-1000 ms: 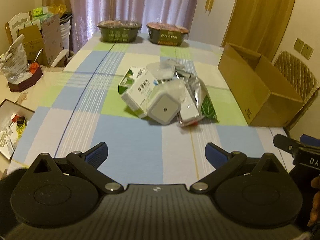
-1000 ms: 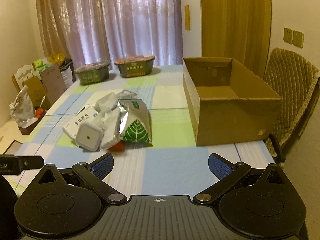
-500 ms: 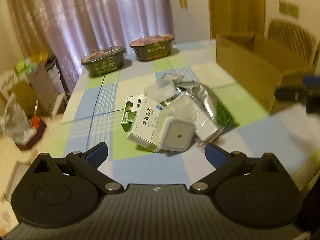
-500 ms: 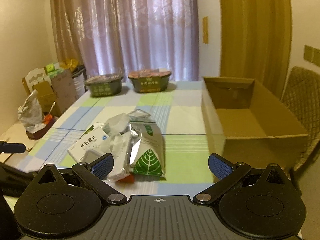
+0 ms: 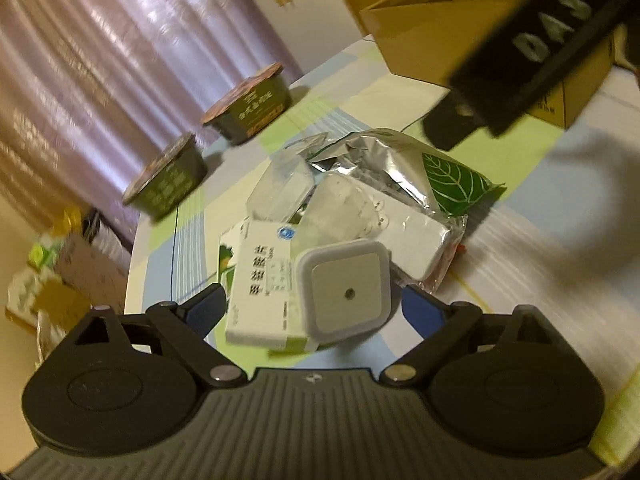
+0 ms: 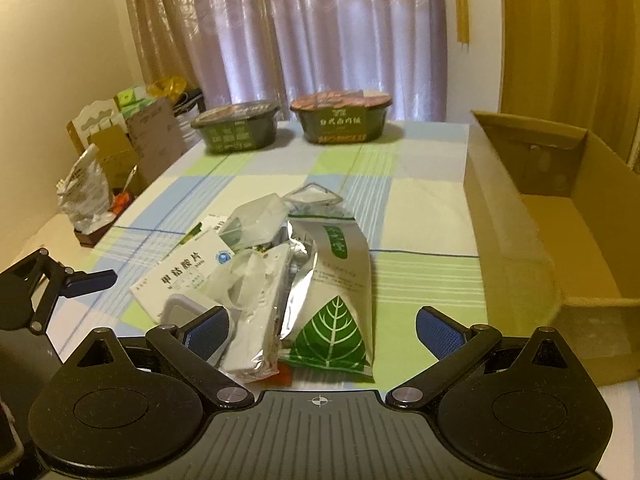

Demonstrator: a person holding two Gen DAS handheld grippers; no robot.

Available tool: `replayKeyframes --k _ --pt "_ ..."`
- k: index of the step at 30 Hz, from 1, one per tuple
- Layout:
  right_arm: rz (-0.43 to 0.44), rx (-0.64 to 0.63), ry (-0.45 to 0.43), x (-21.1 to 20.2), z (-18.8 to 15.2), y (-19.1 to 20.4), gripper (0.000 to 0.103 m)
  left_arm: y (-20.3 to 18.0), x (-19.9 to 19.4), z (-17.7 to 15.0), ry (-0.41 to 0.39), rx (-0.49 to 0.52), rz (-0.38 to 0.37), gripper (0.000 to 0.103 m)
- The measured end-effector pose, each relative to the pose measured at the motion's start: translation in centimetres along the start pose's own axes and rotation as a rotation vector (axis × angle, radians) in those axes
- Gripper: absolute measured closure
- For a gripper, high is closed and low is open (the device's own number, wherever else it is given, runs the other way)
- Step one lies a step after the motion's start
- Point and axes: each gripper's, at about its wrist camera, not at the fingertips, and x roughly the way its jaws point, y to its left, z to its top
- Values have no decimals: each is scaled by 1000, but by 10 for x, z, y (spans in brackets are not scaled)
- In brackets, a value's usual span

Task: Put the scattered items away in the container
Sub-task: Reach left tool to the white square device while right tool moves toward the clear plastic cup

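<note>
A pile of items lies on the checked tablecloth [image 6: 420, 208]: a white medicine box [image 5: 260, 280], a square white plug-in device [image 5: 346, 292], clear plastic packets [image 5: 280, 184] and a silver pouch with a green leaf [image 6: 336, 280]. My left gripper [image 5: 314, 312] is open and tilted, its blue pads on either side of the square device and the medicine box. My right gripper [image 6: 322, 332] is open just over the near end of the silver pouch. The open cardboard box [image 6: 560, 240] stands to the right of the pile, with nothing visible inside.
Two green instant-noodle bowls [image 6: 236, 128] [image 6: 340, 120] stand at the table's far edge before the curtain. Cartons and bags [image 6: 120, 148] crowd a side surface to the left. The right gripper's black body [image 5: 520, 52] crosses the top right of the left wrist view.
Both grippers have moved in on the pile. The left one has tilted and dropped until its fingers flank the square device. The right one now hangs over the silver pouch.
</note>
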Motion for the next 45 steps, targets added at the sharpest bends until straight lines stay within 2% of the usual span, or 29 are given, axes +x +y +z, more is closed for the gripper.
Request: replayKeyframes --k 6,10,13,15,19,21,24,30,41,45 --pt "9 -14 30 22 0 -5 0 -16 21 -2 12 56 37 21" --pt "13 -9 47 31 1 -5 0 -20 31 -2 12 57 41 25" --pt "21 -30 50 35 3 0 0 -21 39 -1 3 67 59 31" --pt "29 -49 47 37 5 2 0 -22 42 1 -2 79 78 45" --pt "44 -70 38 43 12 4 0 -18 40 1 3 91 90 56" --pt "52 -71 34 45 16 4 0 -12 37 2 11 53 77 65" --pt "64 -64 31 49 20 3 0 -1 28 1 13 -14 39 72" --pt "78 -57 41 51 20 3 0 12 21 -3 16 -133 -124 70" --pt "117 -111 39 58 28 14 0 16 28 -5 37 -219 -122 68" --pt "129 -124 36 64 33 16 0 27 31 -4 48 -312 -154 74"
